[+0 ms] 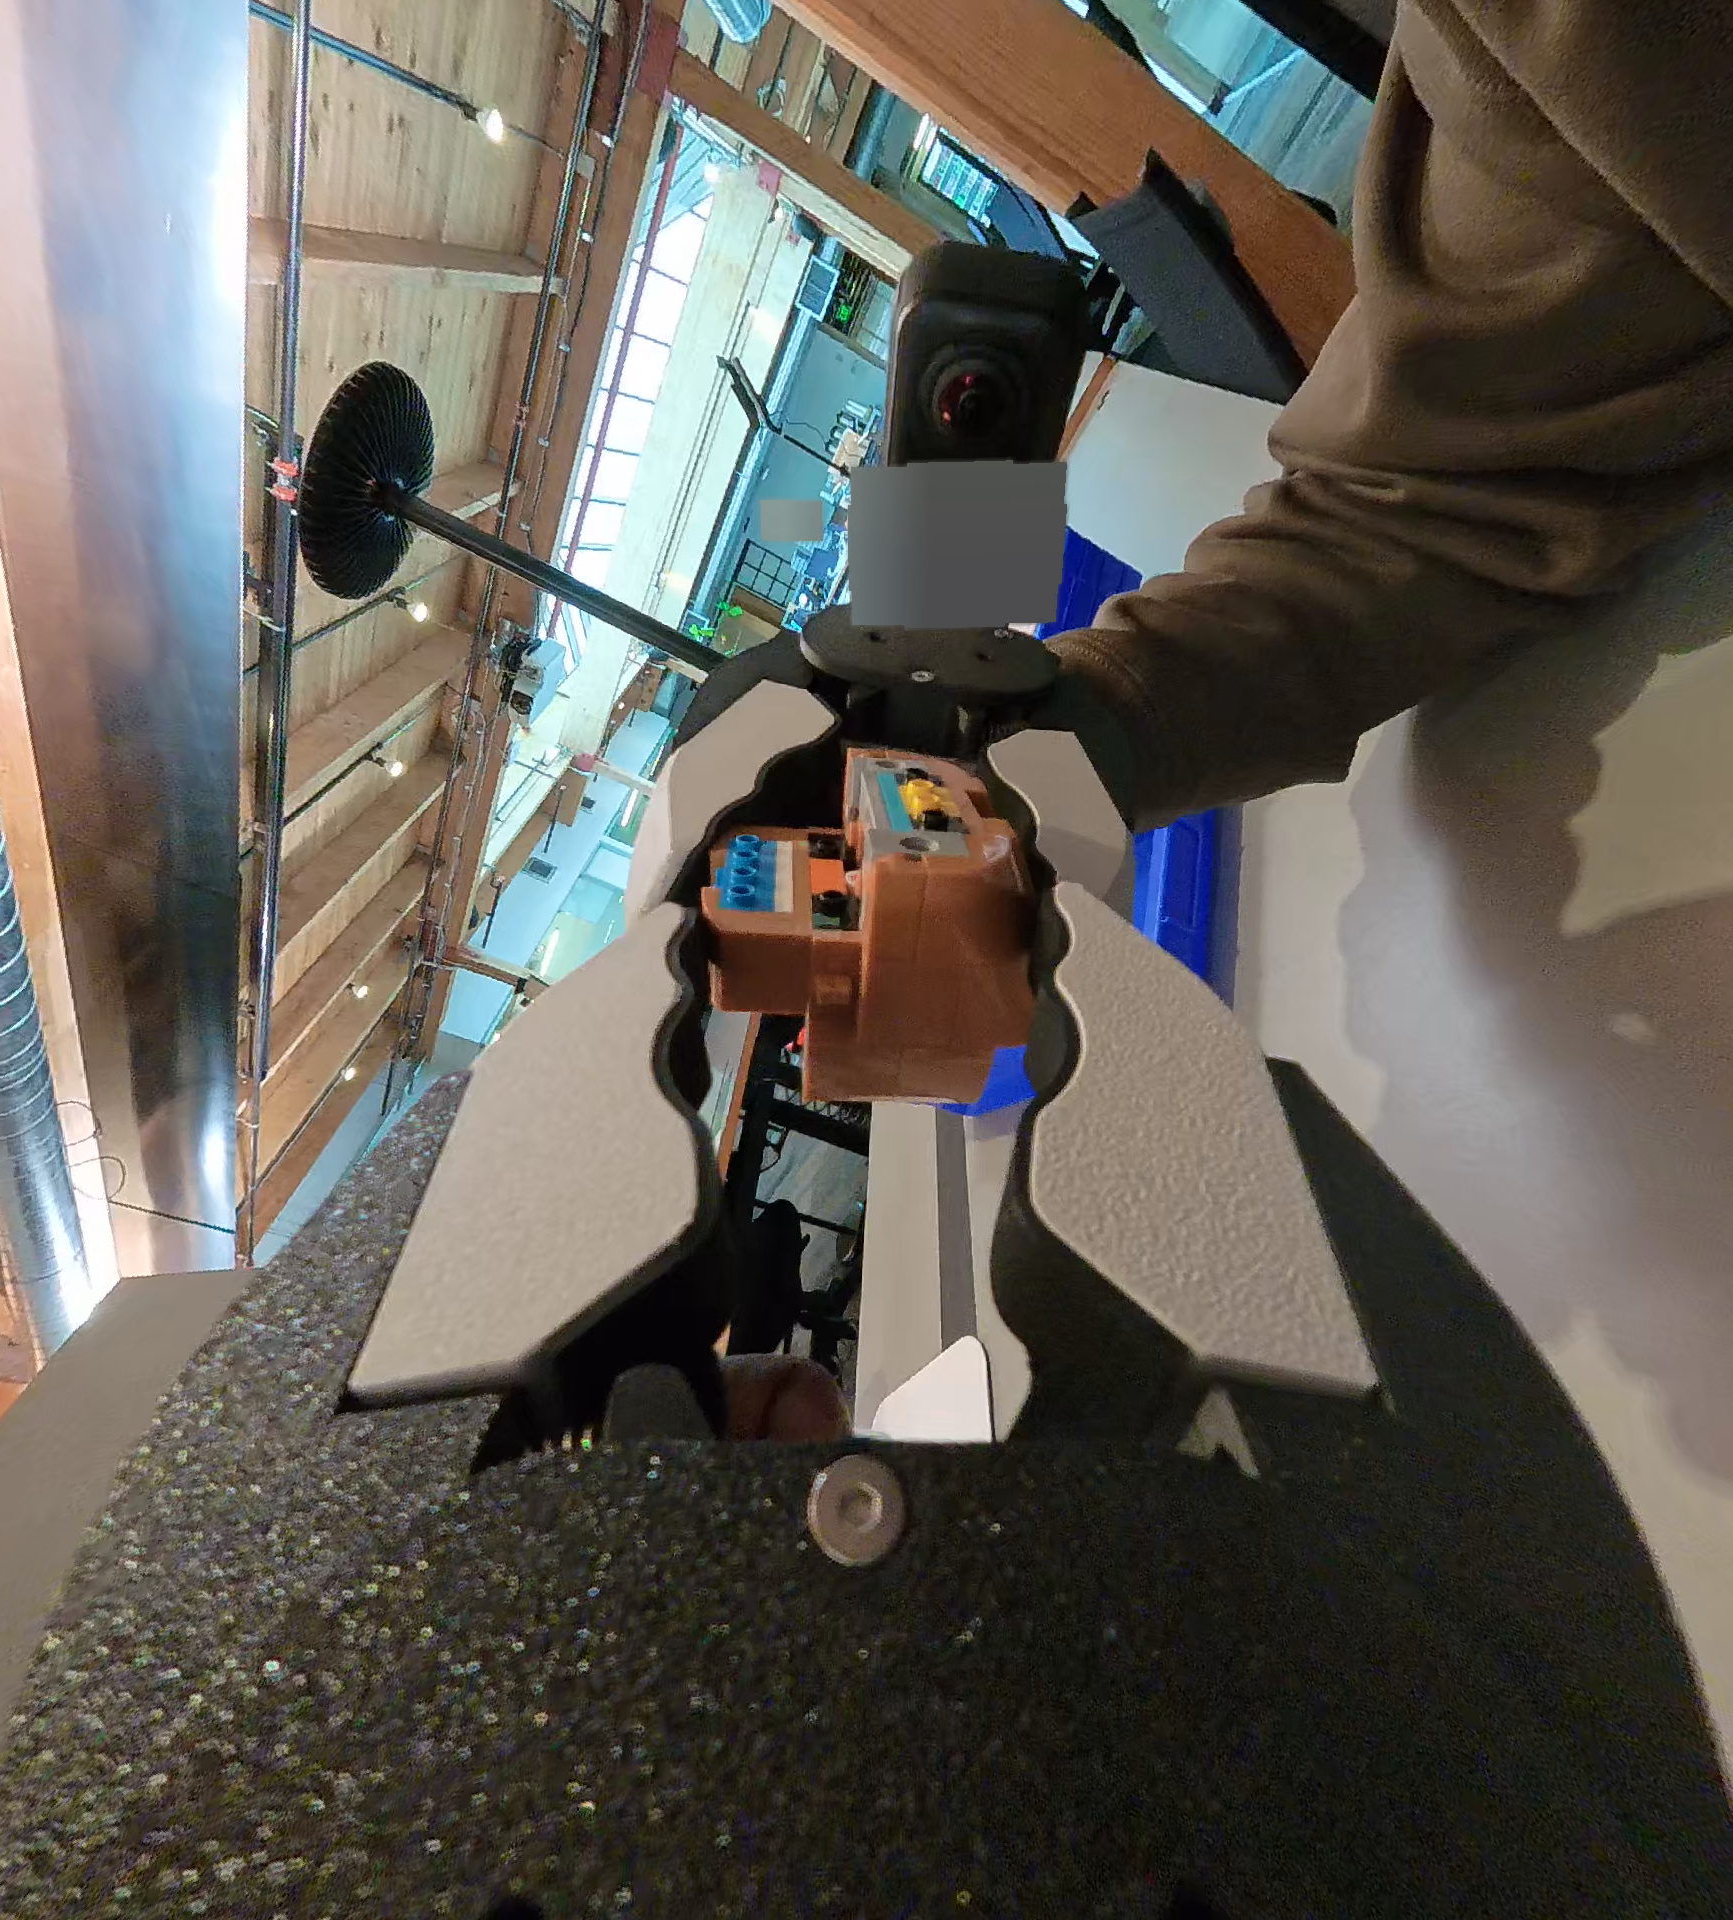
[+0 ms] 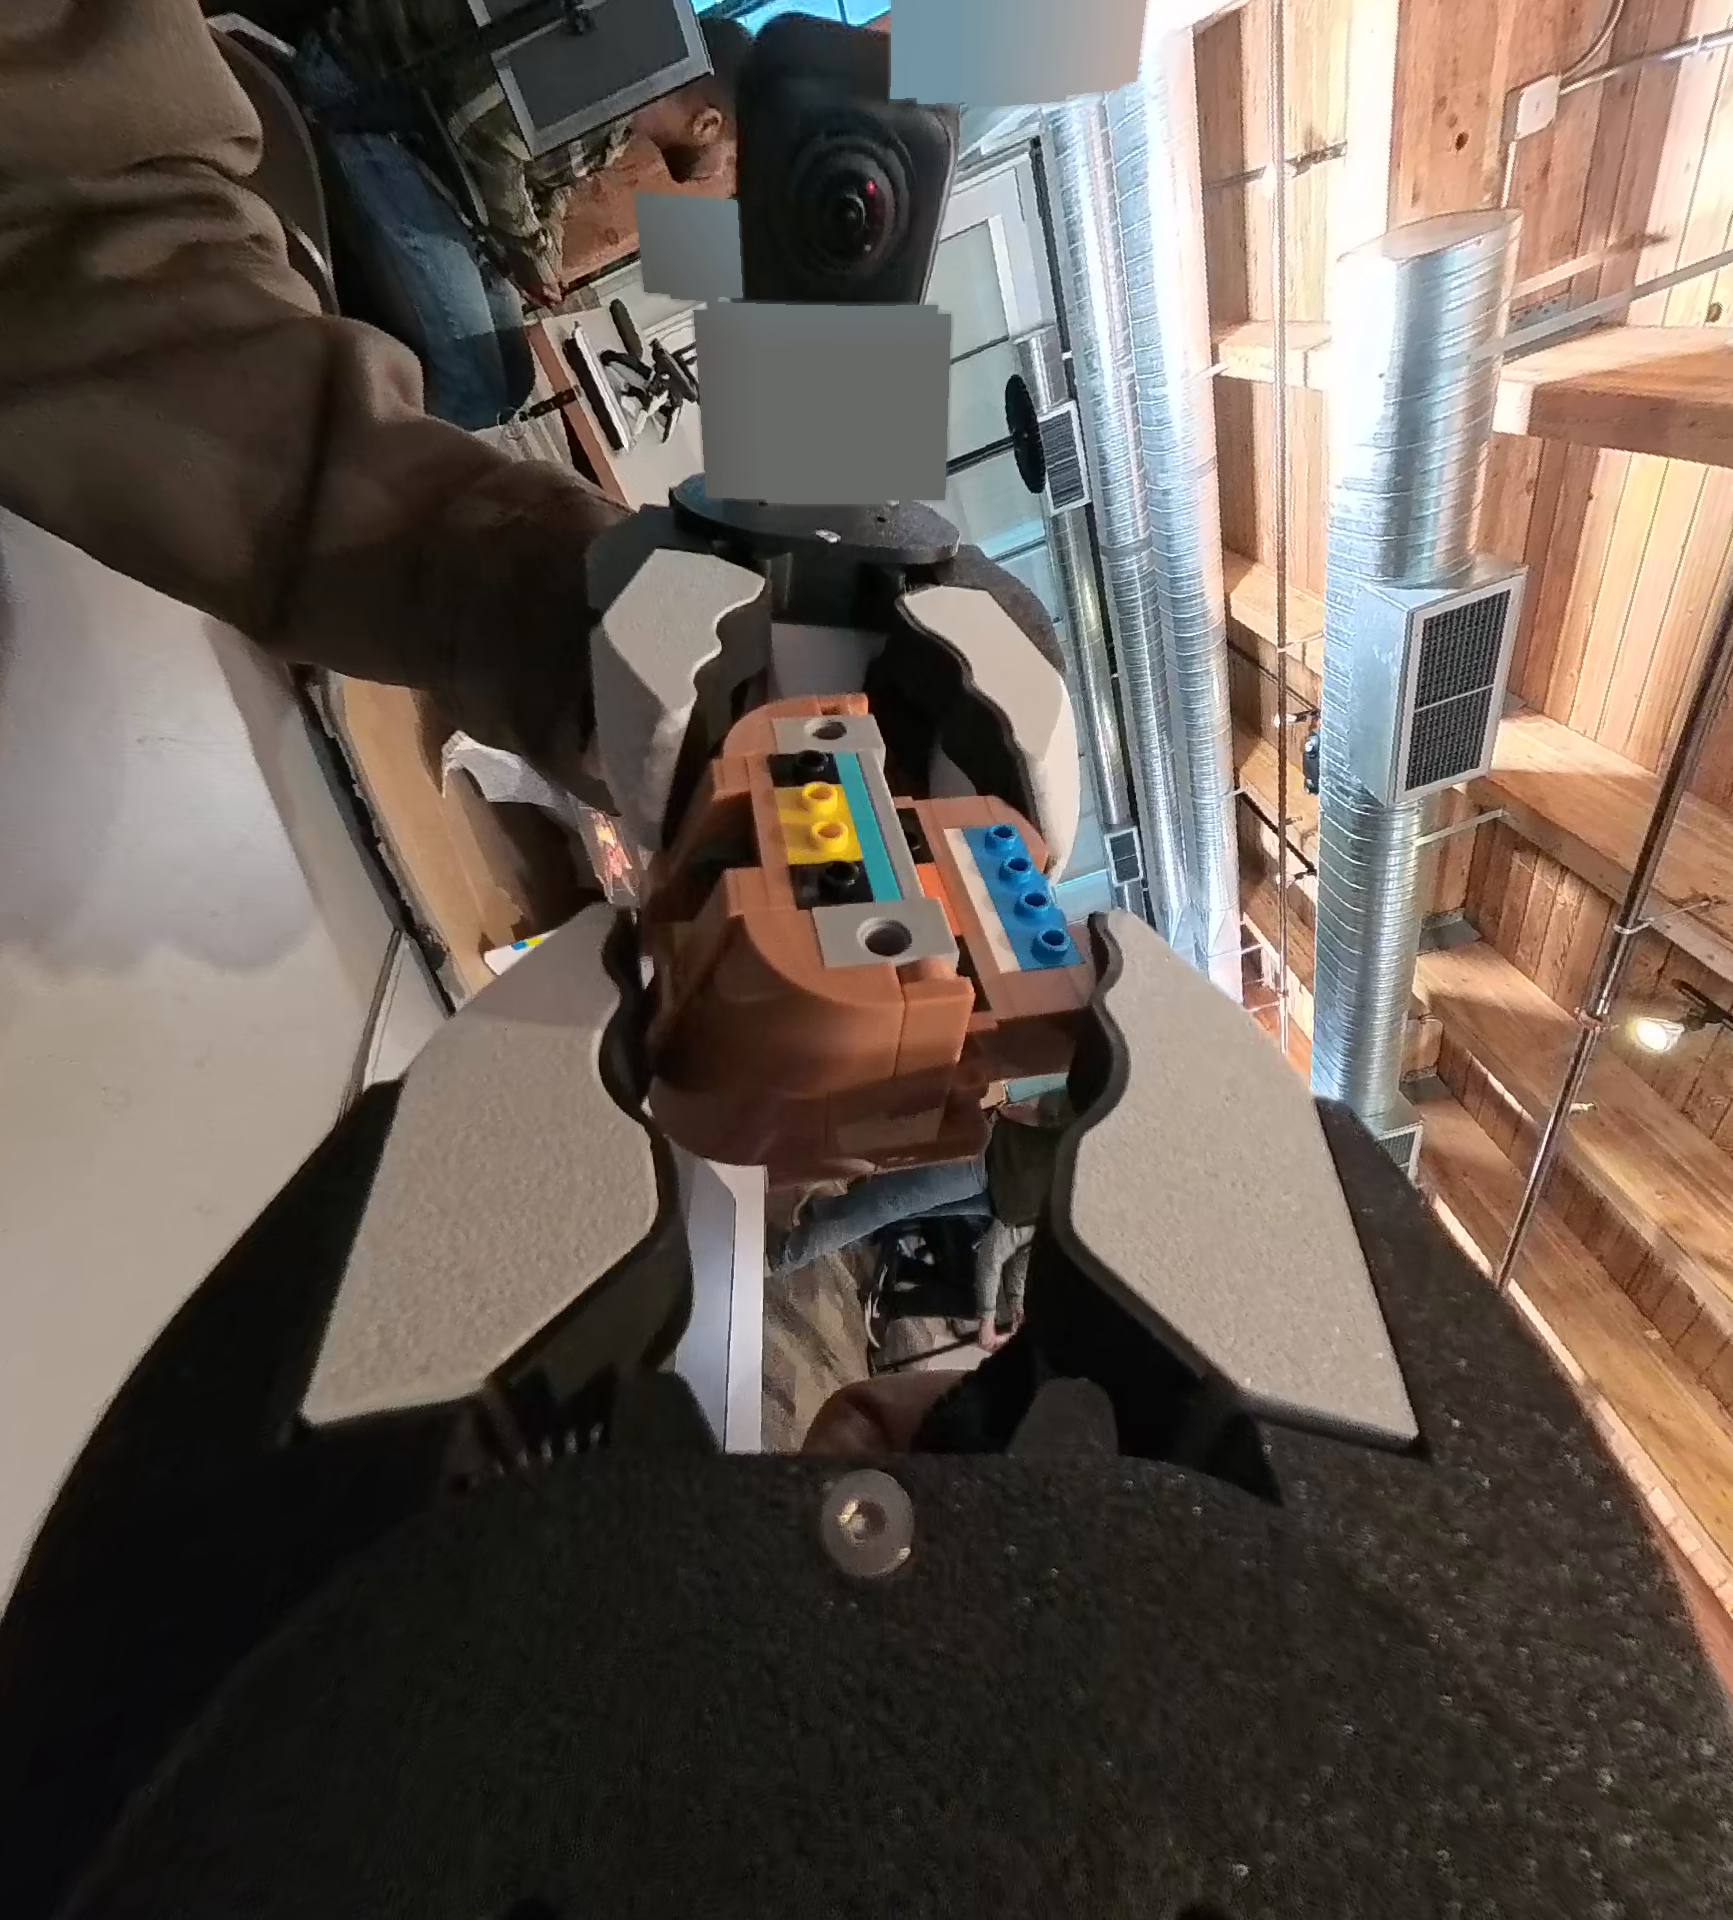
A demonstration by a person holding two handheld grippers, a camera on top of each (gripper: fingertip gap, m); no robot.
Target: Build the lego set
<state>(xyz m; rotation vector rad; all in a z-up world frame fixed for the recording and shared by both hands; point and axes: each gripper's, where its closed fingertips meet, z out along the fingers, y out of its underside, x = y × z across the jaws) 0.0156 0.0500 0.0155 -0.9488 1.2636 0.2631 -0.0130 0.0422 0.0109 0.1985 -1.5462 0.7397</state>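
Observation:
A brown lego model (image 1: 929, 940) with grey plates, a yellow piece, a teal strip and a blue studded plate is held in the air between both grippers. My left gripper (image 1: 867, 914) is shut on its near end. My right gripper (image 1: 903, 790) faces it from the far side and grips the other end. In the right wrist view, the right gripper (image 2: 862, 925) is shut on the model (image 2: 820, 1029), with the blue plate (image 2: 1023, 883) by its right finger. The left gripper (image 2: 841, 769) holds the far end. The model's underside is hidden.
The views are turned sideways. A brown sleeve (image 1: 1464, 520) reaches to the far gripper. A blue bin (image 1: 1184, 894) stands on a white table (image 1: 1568, 1195) behind the model. Silver ducts (image 2: 1392, 727) and wooden beams lie beyond, and a black fan (image 1: 363, 488) hangs there. My left and right fingertips are right by each other.

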